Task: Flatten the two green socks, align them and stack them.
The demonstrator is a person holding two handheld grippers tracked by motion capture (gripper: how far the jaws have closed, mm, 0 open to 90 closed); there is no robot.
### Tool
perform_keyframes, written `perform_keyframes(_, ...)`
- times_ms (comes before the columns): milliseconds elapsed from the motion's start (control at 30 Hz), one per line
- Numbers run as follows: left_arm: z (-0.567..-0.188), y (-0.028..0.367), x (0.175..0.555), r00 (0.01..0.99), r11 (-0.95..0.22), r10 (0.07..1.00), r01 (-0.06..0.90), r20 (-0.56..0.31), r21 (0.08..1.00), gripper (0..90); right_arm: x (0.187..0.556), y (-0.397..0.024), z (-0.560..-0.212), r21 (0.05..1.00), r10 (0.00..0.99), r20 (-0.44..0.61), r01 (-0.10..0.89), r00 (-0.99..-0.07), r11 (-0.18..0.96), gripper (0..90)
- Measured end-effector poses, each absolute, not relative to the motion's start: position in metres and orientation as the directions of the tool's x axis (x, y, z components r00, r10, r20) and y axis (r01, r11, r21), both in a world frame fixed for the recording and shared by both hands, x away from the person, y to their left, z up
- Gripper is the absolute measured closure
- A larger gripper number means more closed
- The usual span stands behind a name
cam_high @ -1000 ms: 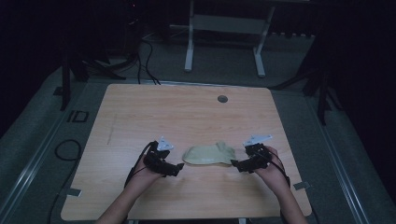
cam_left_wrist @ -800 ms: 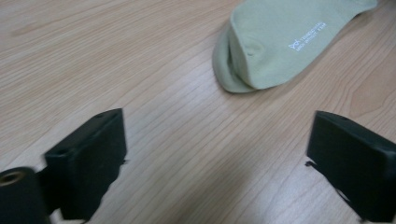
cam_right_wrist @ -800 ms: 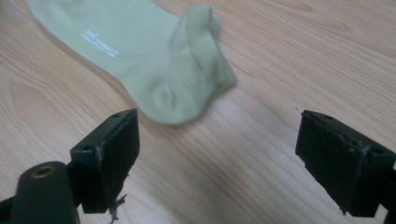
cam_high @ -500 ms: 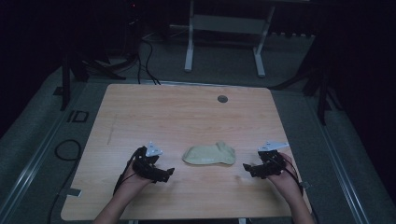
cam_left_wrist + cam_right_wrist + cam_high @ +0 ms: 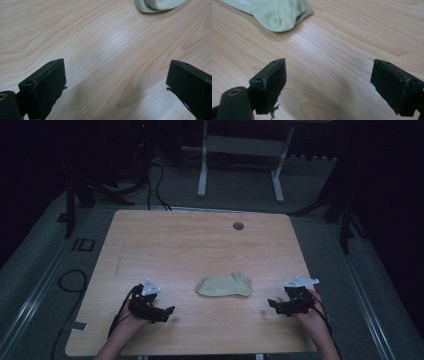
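A pale green sock (image 5: 223, 285) lies flat toward the worktop's (image 5: 200, 245) near edge, midway along it; the left tongs (image 5: 167, 311) and right tongs (image 5: 270, 304) flank it, well apart from it, jaws spread wide, holding nothing.

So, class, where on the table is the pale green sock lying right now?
In the high view the sock lies flat on the wooden table, near its front middle, between the left gripper and the right gripper, touching neither.
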State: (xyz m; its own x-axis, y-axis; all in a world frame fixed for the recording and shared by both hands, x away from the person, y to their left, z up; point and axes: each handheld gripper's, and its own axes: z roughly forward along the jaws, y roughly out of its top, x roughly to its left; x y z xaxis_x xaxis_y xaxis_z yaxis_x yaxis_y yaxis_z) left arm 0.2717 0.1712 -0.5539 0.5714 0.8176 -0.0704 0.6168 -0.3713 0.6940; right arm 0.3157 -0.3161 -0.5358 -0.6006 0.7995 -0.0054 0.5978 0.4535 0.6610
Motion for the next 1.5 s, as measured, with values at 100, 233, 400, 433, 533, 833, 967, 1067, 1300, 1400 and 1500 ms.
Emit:
perform_keyframes(100, -0.553, 0.183, 0.267, 0.548, -0.352, 0.834, 0.621, -0.066, 0.701, 2.8, 0.312, -0.323, -0.538, 0.668, 0.812, -0.003, 0.603, -0.584, 0.436, 13.2)
perform_keyframes(233, -0.552, 0.193, 0.258, 0.531, -0.347, 0.846, 0.616, -0.047, 0.707, 2.8, 0.31, -0.327, -0.54, 0.668, 0.817, -0.002, 0.607, -0.577, 0.431, 12.5)
perform_keyframes(400, -0.556, 0.207, 0.247, 0.507, -0.319, 0.86, 0.619, -0.055, 0.717, 2.8, 0.304, -0.336, -0.544, 0.674, 0.827, -0.002, 0.61, -0.562, 0.416, 12.5)
perform_keyframes(433, -0.558, 0.21, 0.245, 0.5, -0.309, 0.864, 0.625, -0.063, 0.717, 2.8, 0.303, -0.338, -0.544, 0.675, 0.83, 0.0, 0.612, -0.557, 0.411, 12.5)
perform_keyframes(533, -0.562, 0.219, 0.24, 0.474, -0.283, 0.877, 0.633, -0.073, 0.721, 3.5, 0.301, -0.343, -0.547, 0.674, 0.839, 0.013, 0.624, -0.544, 0.395, 12.5)
perform_keyframes(833, -0.568, 0.243, 0.228, 0.394, -0.212, 0.916, 0.633, -0.074, 0.745, 3.6, 0.292, -0.355, -0.553, 0.707, 0.877, 0.013, 0.625, -0.48, 0.331, 12.2)
perform_keyframes(967, -0.569, 0.254, 0.222, 0.369, -0.186, 0.927, 0.614, -0.07, 0.767, 3.6, 0.289, -0.361, -0.557, 0.712, 0.902, -0.022, 0.626, -0.432, 0.317, 10.7)
perform_keyframes(1067, -0.57, 0.261, 0.219, 0.343, -0.176, 0.937, 0.619, -0.061, 0.766, 3.6, 0.286, -0.364, -0.559, 0.726, 0.915, -0.056, 0.613, -0.401, 0.313, 10.7)
perform_keyframes(1300, -0.572, 0.274, 0.212, 0.257, -0.153, 0.966, 0.602, -0.008, 0.784, 3.7, 0.284, -0.366, -0.564, 0.74, 0.936, -0.08, 0.609, -0.343, 0.286, 10.6)
perform_keyframes(1400, -0.571, 0.277, 0.21, 0.221, -0.132, 0.975, 0.595, -0.003, 0.793, 3.7, 0.284, -0.368, -0.566, 0.75, 0.945, -0.091, 0.603, -0.313, 0.272, 10.7)
perform_keyframes(1500, -0.572, 0.28, 0.208, 0.183, -0.107, 0.983, 0.586, -0.003, 0.803, 3.7, 0.283, -0.37, -0.565, 0.771, 0.958, -0.084, 0.592, -0.273, 0.236, 10.7)
